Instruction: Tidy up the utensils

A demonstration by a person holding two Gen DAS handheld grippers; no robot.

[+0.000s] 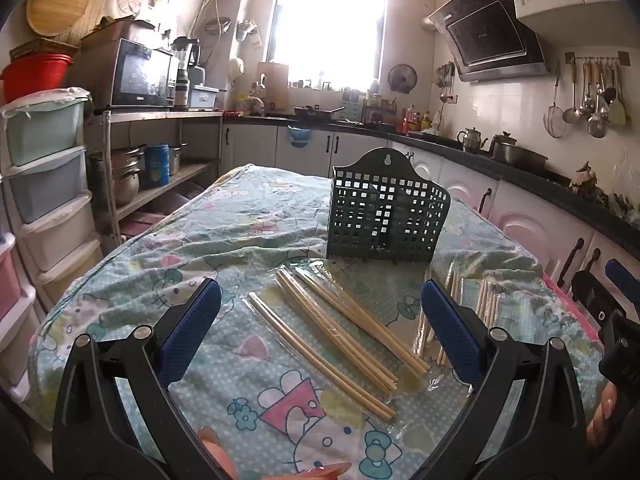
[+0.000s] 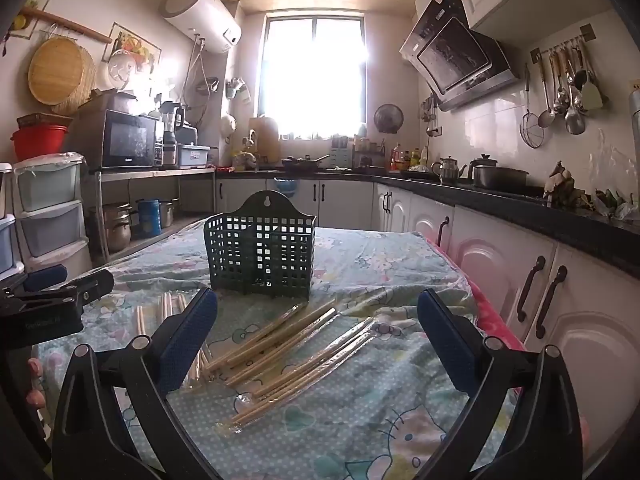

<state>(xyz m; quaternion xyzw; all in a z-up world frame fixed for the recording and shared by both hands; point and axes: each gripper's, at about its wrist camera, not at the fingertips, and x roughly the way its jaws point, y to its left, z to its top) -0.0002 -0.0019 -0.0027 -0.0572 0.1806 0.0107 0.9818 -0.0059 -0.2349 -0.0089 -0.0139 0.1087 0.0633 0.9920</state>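
Note:
A dark green perforated utensil basket (image 1: pixel 384 208) (image 2: pixel 260 256) stands upright on the cartoon-print tablecloth (image 1: pixel 240 240) (image 2: pixel 380 272). Several pairs of wooden chopsticks in clear wrappers (image 1: pixel 340 332) (image 2: pixel 288 352) lie loose on the cloth in front of it. More wrapped pairs (image 1: pixel 486 304) lie behind the right finger in the left wrist view. My left gripper (image 1: pixel 320 332) hovers open over the chopsticks, nothing between its blue pads. My right gripper (image 2: pixel 318 340) is open too, above its own group of chopsticks. Each gripper shows at the edge of the other's view.
Stacked plastic drawers (image 1: pixel 44 200) stand left of the table, beside a metal shelf with pots (image 1: pixel 128 176) and a microwave (image 1: pixel 144 74). A dark counter (image 2: pixel 520 208) with white and pink cabinets runs along the right, close to the table edge. Ladles (image 2: pixel 568 84) hang on the wall.

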